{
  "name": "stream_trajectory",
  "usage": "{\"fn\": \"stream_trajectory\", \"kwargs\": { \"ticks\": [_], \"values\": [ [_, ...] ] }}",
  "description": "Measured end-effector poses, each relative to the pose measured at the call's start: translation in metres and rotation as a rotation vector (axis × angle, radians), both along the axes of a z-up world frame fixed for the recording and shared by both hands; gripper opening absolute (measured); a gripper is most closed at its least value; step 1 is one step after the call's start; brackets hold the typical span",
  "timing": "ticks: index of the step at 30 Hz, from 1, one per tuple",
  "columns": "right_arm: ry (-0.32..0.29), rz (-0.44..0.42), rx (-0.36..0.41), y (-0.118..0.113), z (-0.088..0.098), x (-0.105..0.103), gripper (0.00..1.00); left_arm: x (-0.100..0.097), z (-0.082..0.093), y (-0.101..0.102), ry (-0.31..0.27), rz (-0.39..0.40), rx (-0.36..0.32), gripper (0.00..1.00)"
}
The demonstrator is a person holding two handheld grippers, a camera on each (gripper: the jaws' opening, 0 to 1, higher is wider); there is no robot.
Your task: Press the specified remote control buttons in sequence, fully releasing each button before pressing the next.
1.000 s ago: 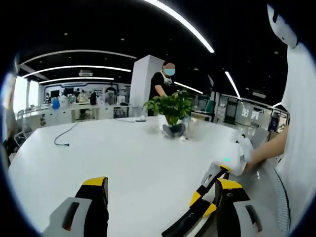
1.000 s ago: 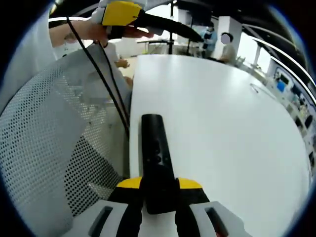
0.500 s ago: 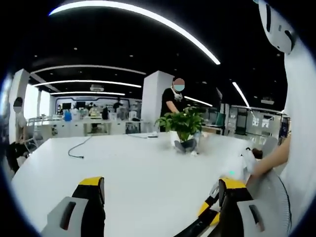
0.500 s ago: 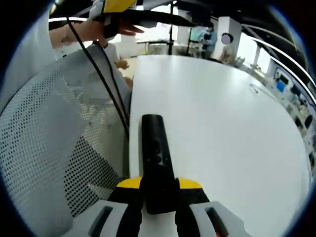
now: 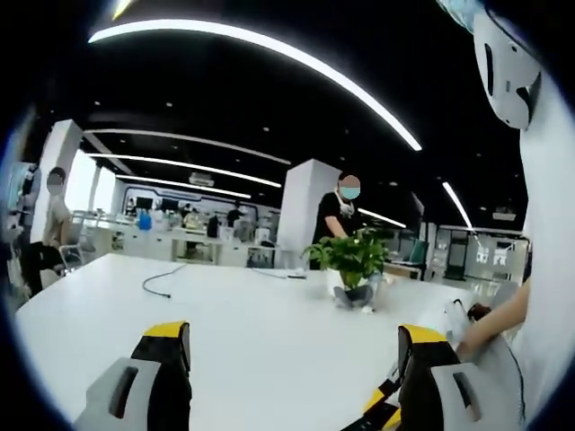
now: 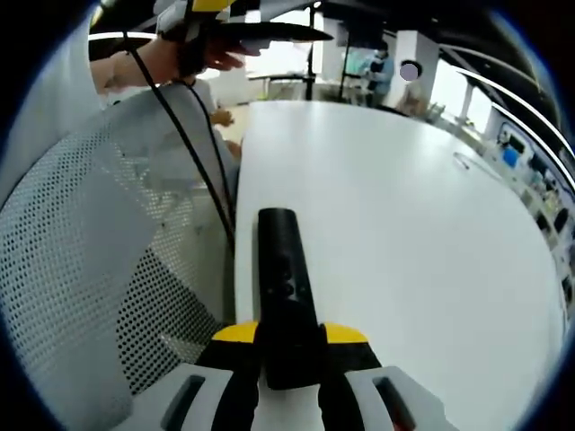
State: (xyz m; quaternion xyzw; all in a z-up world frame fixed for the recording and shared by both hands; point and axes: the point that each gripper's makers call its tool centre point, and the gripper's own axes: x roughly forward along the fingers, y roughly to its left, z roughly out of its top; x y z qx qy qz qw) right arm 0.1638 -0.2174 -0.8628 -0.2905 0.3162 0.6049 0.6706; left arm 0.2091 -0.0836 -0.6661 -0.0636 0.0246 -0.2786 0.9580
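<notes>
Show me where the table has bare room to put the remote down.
The white table is bare right of and beyond the remote held in the right gripper, out to the far curved edge. In the left gripper view it lies bare between the black cable and the potted plant. Crowded: the mesh chair and dangling cord left of the remote.

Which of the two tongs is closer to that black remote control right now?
The right. The right tongs are shut on the remote control, which sticks out over the white table. The left tongs are raised well above it, open and empty.
</notes>
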Motion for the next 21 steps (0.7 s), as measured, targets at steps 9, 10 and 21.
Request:
{"fn": "stream_trajectory", "kwargs": {
  "ticks": [9, 10, 21],
  "values": [
    [0.000, -0.004, 0.004, 0.000, 0.000, 0.000, 0.22, 0.003, -0.010, -0.006, 0.013, -0.034, 0.078, 1.00],
    [0.000, -0.005, 0.005, 0.000, 0.000, 0.000, 0.22, 0.004, -0.010, -0.005, 0.012, -0.037, 0.079, 1.00],
    [-0.001, -0.015, 0.009, 0.001, 0.000, 0.000, 0.22, -0.013, -0.016, -0.001, 0.066, -0.031, 0.036, 1.00]
  ]
}}
